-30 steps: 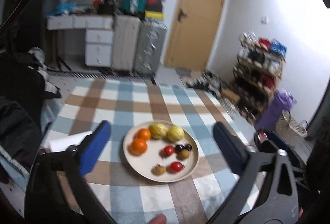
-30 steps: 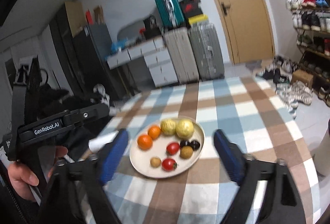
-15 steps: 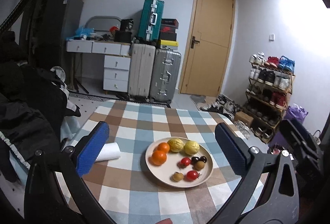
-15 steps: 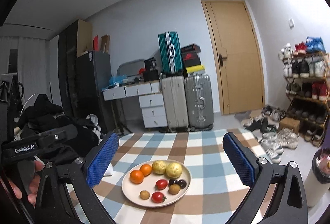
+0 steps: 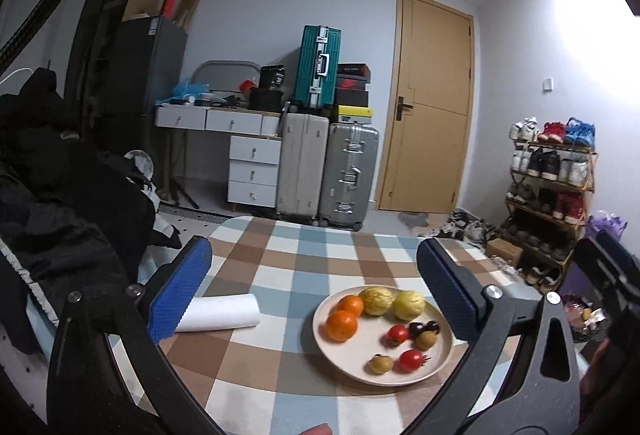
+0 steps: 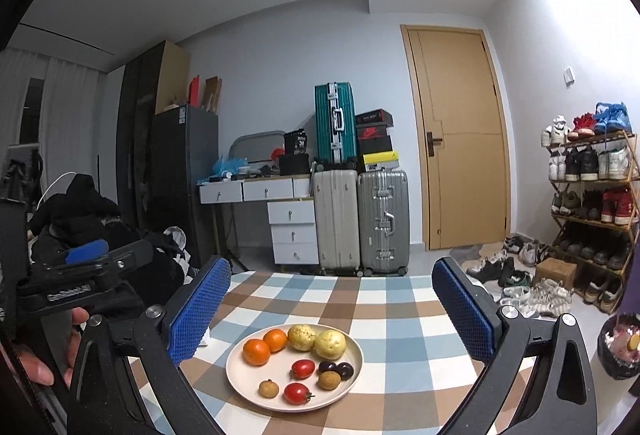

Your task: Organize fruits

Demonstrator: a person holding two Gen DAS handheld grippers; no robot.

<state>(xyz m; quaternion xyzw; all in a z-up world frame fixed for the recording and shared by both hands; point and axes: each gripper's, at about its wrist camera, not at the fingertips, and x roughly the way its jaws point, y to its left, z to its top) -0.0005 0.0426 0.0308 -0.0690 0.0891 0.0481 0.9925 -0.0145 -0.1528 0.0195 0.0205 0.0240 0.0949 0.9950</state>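
Room: grey walls are enclosing a cluttered space, with a wooden door (image 6: pixel 460 139) standing closed at the back, suitcases (image 6: pixel 360 223) standing upright beside a white drawer desk (image 6: pixel 280 211), and a shoe rack (image 6: pixel 592 203) filling the right wall.
Table: a blue, brown and white checked cloth (image 6: pixel 392 311) is covering it, and it is carrying everything below.
Plate: a round cream plate (image 6: pixel 352 351) is sitting on the cloth, in front of both tools.
White roll: a paper roll (image 5: pixel 224 311) is lying on its side left of the plate, apart from it.
Fruits: two oranges (image 6: pixel 264 347) are lying touching at the plate's left, two pale yellow fruits (image 6: pixel 316 341) are sitting just beside them at the back, two red tomatoes (image 6: pixel 300 381), two small brown fruits (image 6: pixel 298 383) and two dark ones (image 6: pixel 337 369) are lying nearer the front.
Right gripper (image 6: pixel 332 311): its jaws have just been opening and are standing wide, holding nothing, hovering short of the plate.
Left gripper (image 5: pixel 312 283): its jaws are gaping wide too, gripping nothing, with the plate lying beyond its right finger.
Hand: a person's hand (image 6: pixel 48 351) is gripping the left tool's handle at the left edge of the right view.
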